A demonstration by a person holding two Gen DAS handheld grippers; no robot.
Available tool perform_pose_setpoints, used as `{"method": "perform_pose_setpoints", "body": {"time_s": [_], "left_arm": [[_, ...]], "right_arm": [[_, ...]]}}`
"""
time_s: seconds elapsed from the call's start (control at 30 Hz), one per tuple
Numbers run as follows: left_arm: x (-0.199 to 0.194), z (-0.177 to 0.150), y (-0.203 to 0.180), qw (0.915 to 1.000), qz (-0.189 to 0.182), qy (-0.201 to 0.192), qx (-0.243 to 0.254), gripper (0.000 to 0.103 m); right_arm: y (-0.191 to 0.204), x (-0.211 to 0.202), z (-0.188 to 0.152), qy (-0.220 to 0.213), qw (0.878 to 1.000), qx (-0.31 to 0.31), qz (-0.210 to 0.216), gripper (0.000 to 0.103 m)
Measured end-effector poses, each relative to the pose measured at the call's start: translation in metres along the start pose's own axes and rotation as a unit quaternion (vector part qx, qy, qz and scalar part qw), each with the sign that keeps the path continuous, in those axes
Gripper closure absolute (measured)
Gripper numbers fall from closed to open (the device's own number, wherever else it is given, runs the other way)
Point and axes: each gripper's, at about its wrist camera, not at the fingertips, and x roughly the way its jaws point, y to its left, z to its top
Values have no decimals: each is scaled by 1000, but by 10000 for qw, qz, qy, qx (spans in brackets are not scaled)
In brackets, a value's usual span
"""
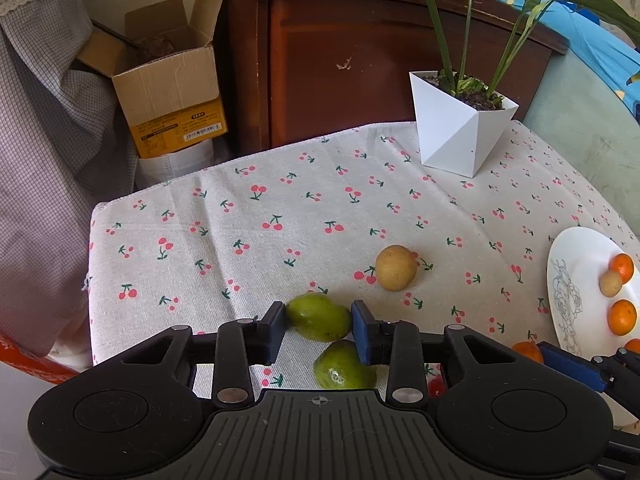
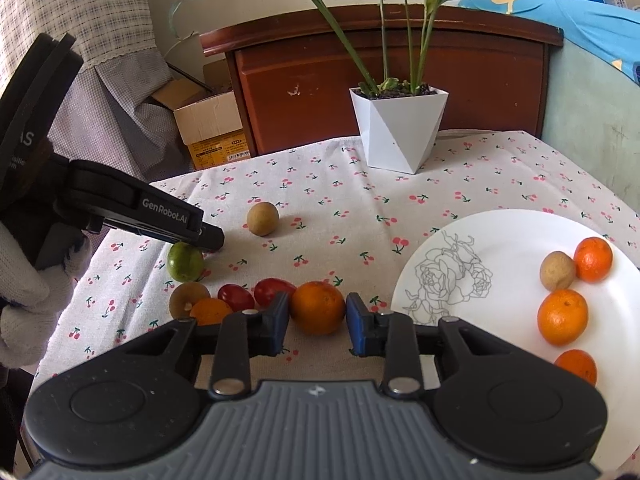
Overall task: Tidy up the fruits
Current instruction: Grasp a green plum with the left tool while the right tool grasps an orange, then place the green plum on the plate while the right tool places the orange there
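The left gripper (image 1: 319,328) was clamped on a green fruit (image 1: 318,317) on the cherry-print tablecloth (image 1: 240,216); the right gripper (image 2: 317,320) seemingly pinched an orange (image 2: 317,307) beside the white plate (image 2: 500,240). Round fruit could squirt free, knocking the neighbouring cherry tomatoes (image 2: 256,294).

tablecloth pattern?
Beige tablecloth printed with small red cherries on green stems; clearest in the left wrist view.

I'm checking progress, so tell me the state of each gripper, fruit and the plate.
left gripper: shut on green fruit
right gripper: shut on orange
second green fruit: loose on tablecloth
plate: holds three oranges, one tan fruit
tan fruit: loose on tablecloth
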Motion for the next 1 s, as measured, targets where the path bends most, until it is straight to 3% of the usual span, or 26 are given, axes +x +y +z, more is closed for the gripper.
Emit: {"method": "perform_pose_setpoints", "body": {"time_s": [0.33, 0.63, 1.0], "left_arm": [[-16, 6, -6, 9995, -155, -267, -60, 70], [-20, 5, -18, 9992, -298, -282, -3, 70], [-32, 10, -46, 9972, -620, -414, 76, 70]], "right_arm": [[-2, -6, 3, -94, 9999, 101, 72, 72], [-4, -12, 5, -143, 9997, 181, 129, 72], [-35, -55, 23, -738, 9955, 588, -97, 72]]}}
